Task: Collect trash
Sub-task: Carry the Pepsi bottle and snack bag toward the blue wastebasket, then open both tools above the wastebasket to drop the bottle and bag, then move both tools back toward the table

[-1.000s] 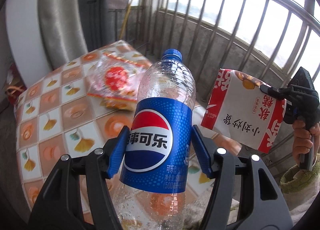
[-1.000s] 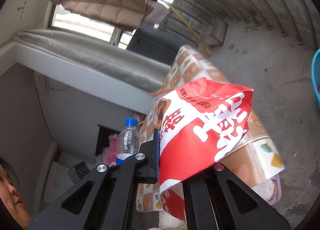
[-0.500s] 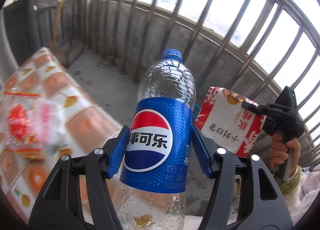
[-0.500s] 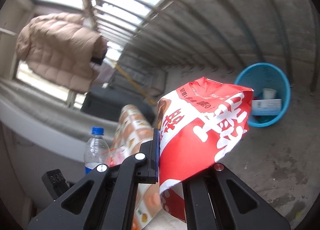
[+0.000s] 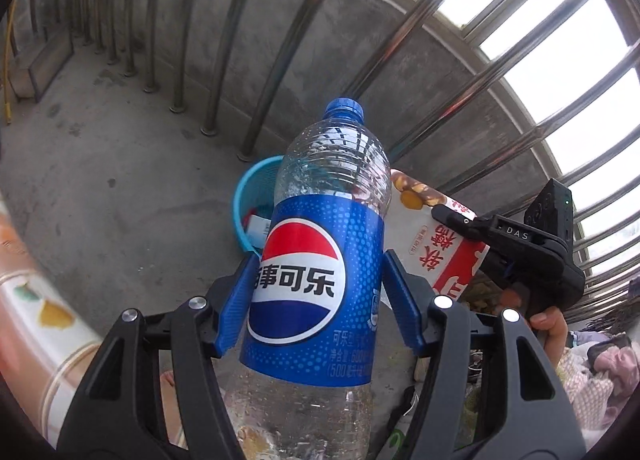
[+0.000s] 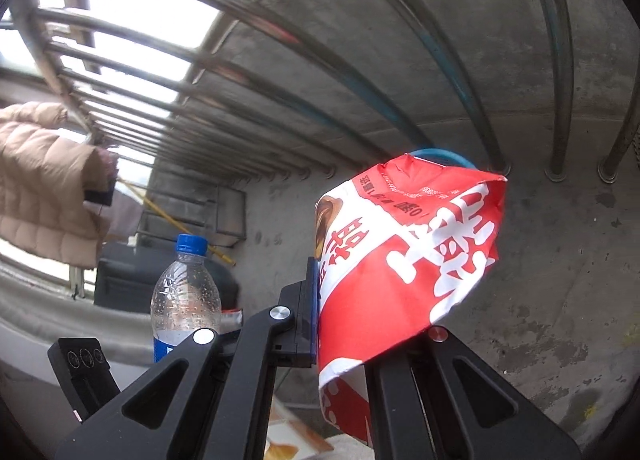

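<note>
Both grippers point down toward the concrete floor by the balcony railing. The left gripper (image 5: 318,300) has its 2 blue pads clamped on the label of a clear Pepsi bottle (image 5: 320,272), which stands upright between them with its blue cap away from the camera. The right gripper (image 6: 340,324) is clenched tight on a red and white snack bag (image 6: 404,260); the crumpled bag juts up and to the right from the pinch.

From the left wrist, a round blue basket (image 5: 248,196) shows on the floor just behind the bottle, close to the foot of the railing bars (image 5: 256,60), with a few scraps already lying inside. The same view catches the right gripper from the side, with the bag at its tip and a hand (image 5: 548,324) wrapped round its handle. A patterned table edge (image 5: 36,320) curves in at the lower left, and a heap of cloth (image 5: 600,364) lies at the lower right.

From the right wrist, only a thin arc of the basket's rim (image 6: 436,152) peeks over the top of the bag; the rest is hidden. This view shows the bottle at the left, and a beige padded jacket (image 6: 44,180) hanging further off.

The floor (image 5: 100,160) to the left of the basket is bare concrete. The low wall and bars close in right behind the basket.
</note>
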A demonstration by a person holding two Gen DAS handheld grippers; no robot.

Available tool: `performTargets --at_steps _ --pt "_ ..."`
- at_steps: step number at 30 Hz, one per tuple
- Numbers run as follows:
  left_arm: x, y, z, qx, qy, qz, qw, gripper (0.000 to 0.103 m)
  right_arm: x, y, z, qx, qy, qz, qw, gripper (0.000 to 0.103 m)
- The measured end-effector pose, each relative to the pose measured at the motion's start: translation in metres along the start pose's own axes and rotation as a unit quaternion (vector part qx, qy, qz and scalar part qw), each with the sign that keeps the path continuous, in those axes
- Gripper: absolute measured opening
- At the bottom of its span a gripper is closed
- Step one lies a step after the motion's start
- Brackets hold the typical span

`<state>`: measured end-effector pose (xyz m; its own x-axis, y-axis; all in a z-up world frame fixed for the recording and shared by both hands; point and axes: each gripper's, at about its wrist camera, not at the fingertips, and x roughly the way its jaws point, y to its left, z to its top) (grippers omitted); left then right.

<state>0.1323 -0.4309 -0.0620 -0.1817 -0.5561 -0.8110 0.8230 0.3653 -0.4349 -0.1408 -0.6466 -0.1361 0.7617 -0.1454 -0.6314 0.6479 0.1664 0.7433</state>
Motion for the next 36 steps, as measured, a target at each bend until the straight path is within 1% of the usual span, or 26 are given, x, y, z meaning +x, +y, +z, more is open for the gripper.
performTargets --at_steps 4,5,6,7,8,10,11,12,13,14,18,22,25,28,30,34,35,36 --pt "0.043 -0.006 0.031 0.005 0.012 0.009 0.9999 0.06 0.033 -0.009 0.027 0.013 0.006 -0.009 1.0 0.005" --pt "0.053 -0.006 0.037 0.003 0.014 0.004 0.9999 0.067 0.049 -0.014 0.036 0.016 0.015 -0.008 1.0 0.01" --pt "0.065 -0.006 0.043 0.001 0.016 0.004 0.9999 0.085 0.063 -0.02 0.043 0.019 0.025 -0.009 0.999 0.035" --pt "0.077 -0.007 0.048 0.006 0.018 0.016 0.9997 0.088 0.079 -0.028 0.048 0.025 0.034 -0.02 0.999 0.051" --pt "0.088 -0.01 0.05 0.015 0.019 0.034 0.9991 0.088 0.093 -0.044 0.051 0.039 0.035 -0.044 0.998 0.069" --pt "0.105 -0.01 0.049 0.018 0.037 0.054 0.9977 0.088 0.115 -0.068 0.051 0.049 0.051 -0.089 0.994 0.069" --pt "0.108 -0.006 0.045 0.006 0.047 0.051 0.9976 0.088 0.122 -0.081 0.048 0.061 0.059 -0.116 0.99 0.069" --pt "0.105 -0.003 0.041 -0.008 0.047 0.036 0.9982 0.088 0.124 -0.092 0.044 0.072 0.06 -0.125 0.988 0.069" --pt "0.1 0.0 0.038 -0.015 0.04 0.022 0.9988 0.088 0.122 -0.102 0.039 0.082 0.055 -0.121 0.988 0.069" --pt "0.092 0.002 0.035 -0.017 0.032 0.016 0.9992 0.088 0.118 -0.107 0.034 0.085 0.05 -0.117 0.988 0.069" --pt "0.057 0.011 0.025 -0.018 -0.002 0.02 0.9996 0.088 0.095 -0.114 0.019 0.076 0.029 -0.116 0.99 0.069" --pt "0.005 0.012 0.012 -0.013 -0.052 0.016 0.9985 0.088 0.061 -0.107 0.004 0.056 0.0 -0.109 0.992 0.069" --pt "-0.035 0.013 -0.006 -0.013 -0.083 0.015 0.9964 0.088 0.039 -0.087 -0.003 0.024 -0.024 -0.111 0.993 0.069" --pt "-0.077 0.018 -0.03 -0.022 -0.115 0.01 0.9931 0.089 0.023 -0.054 -0.012 -0.026 -0.042 -0.117 0.992 0.07" --pt "-0.106 0.022 -0.048 -0.028 -0.141 0.02 0.9894 0.091 0.011 -0.026 -0.02 -0.069 -0.053 -0.124 0.988 0.073" --pt "-0.162 0.041 -0.09 -0.044 -0.186 0.053 0.9802 0.092 -0.006 0.032 -0.039 -0.154 -0.075 -0.15 0.974 0.083" --pt "-0.175 0.048 -0.101 -0.05 -0.197 0.067 0.9769 0.092 -0.01 0.052 -0.047 -0.182 -0.084 -0.162 0.966 0.087" --pt "-0.187 0.055 -0.112 -0.057 -0.206 0.083 0.9735 0.092 -0.014 0.064 -0.054 -0.199 -0.09 -0.17 0.961 0.091"
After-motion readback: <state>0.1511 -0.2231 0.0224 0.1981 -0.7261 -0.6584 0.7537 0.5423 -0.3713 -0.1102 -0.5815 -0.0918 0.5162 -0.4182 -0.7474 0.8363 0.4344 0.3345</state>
